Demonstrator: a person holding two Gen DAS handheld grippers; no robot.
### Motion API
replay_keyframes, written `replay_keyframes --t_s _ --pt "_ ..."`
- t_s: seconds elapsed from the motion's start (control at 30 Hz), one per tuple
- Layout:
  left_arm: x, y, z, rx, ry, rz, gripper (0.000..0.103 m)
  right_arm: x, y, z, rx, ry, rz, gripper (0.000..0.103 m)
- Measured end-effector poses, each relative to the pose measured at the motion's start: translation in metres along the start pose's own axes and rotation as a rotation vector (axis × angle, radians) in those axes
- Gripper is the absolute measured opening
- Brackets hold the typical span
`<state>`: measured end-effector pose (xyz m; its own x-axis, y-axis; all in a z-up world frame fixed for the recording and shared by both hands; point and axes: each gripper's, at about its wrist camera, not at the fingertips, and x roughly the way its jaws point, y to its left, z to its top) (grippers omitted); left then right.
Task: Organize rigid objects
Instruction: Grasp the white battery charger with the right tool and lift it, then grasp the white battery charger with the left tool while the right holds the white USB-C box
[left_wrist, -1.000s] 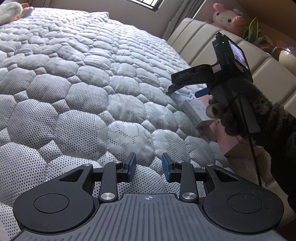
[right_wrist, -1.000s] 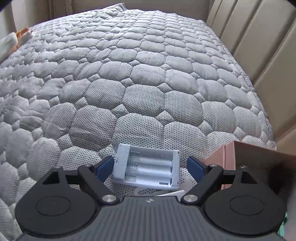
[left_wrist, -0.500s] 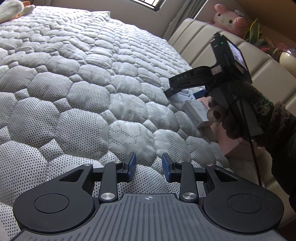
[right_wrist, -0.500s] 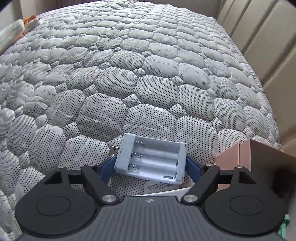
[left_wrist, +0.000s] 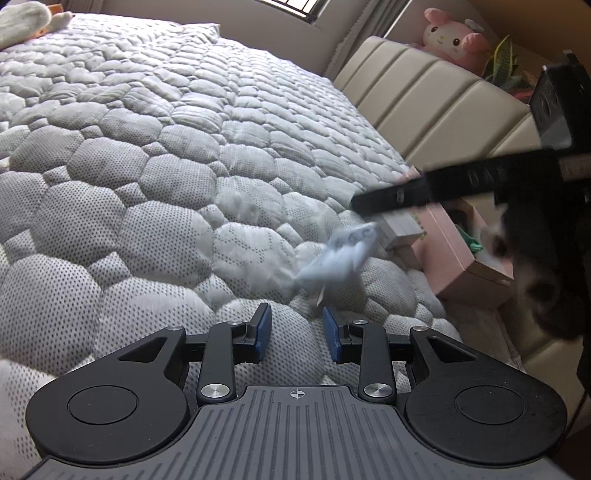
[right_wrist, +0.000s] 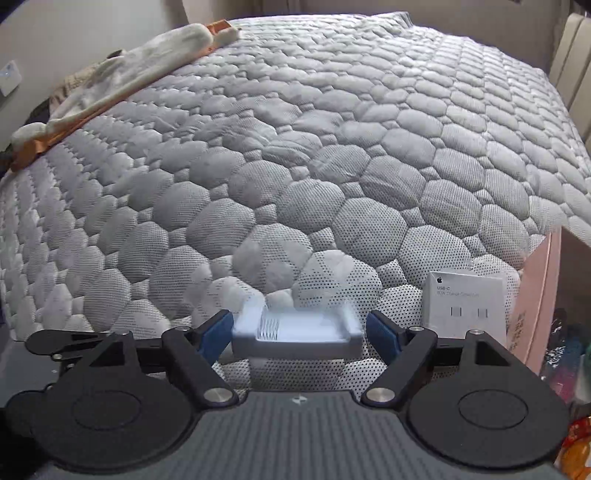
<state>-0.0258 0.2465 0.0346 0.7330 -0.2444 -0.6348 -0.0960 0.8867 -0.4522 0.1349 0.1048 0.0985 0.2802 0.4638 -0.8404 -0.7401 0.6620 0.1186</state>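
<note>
I am spreading my right claw (right_wrist: 299, 334) around the battery holder (right_wrist: 295, 332), pads apparently clear of it, just left of the pink box (right_wrist: 535, 295). My left claw (left_wrist: 295, 330) is hanging open, empty. The blurred holder could be tumbling off across the quilt (right_wrist: 295, 166).

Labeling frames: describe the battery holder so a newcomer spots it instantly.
On the grey quilted bed, look near the pink box at the right edge. Between the right gripper jaws sits the battery holder: pale blue, open-topped, with coil springs, unlike the flat white carton beside it.

Grey quilted bed (right_wrist: 295, 155), white carton (right_wrist: 463, 308), pink box (left_wrist: 454, 247)
</note>
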Motion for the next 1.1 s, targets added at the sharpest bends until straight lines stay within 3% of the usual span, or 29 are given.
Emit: replay_keyframes --t_s 0.1,0.23,0.37,0.5,0.53,0.67,0.97,1.1 --pt "-0.001 -0.002 -0.003 0.003 0.002 -0.003 0.033 -0.005 -0.017 0.012 0.011 -0.033 -0.121 0.082" --pt "-0.002 -0.002 -0.005 0.009 0.003 -0.005 0.033 0.020 -0.064 0.026 0.115 -0.005 -0.260 0.082" --pt "-0.002 -0.006 -0.006 0.058 0.012 -0.023 0.033 0.049 -0.097 0.032 0.203 0.034 -0.333 0.082" --pt "0.002 -0.009 -0.006 0.076 0.017 -0.039 0.033 0.065 -0.101 0.038 0.197 0.029 -0.335 0.078" --pt "0.002 -0.009 -0.005 0.075 0.016 -0.042 0.033 0.067 -0.098 0.039 0.190 0.040 -0.328 0.068" --pt "0.004 -0.011 -0.001 0.091 -0.004 -0.054 0.033 0.064 -0.084 0.030 0.119 0.077 -0.304 0.045" --pt "0.017 -0.031 0.021 0.203 -0.064 -0.036 0.033 0.015 -0.042 -0.046 0.105 0.069 -0.121 0.045" --pt "0.039 -0.025 0.033 0.174 -0.060 0.001 0.033 -0.017 -0.033 -0.089 0.138 -0.018 -0.109 0.047"
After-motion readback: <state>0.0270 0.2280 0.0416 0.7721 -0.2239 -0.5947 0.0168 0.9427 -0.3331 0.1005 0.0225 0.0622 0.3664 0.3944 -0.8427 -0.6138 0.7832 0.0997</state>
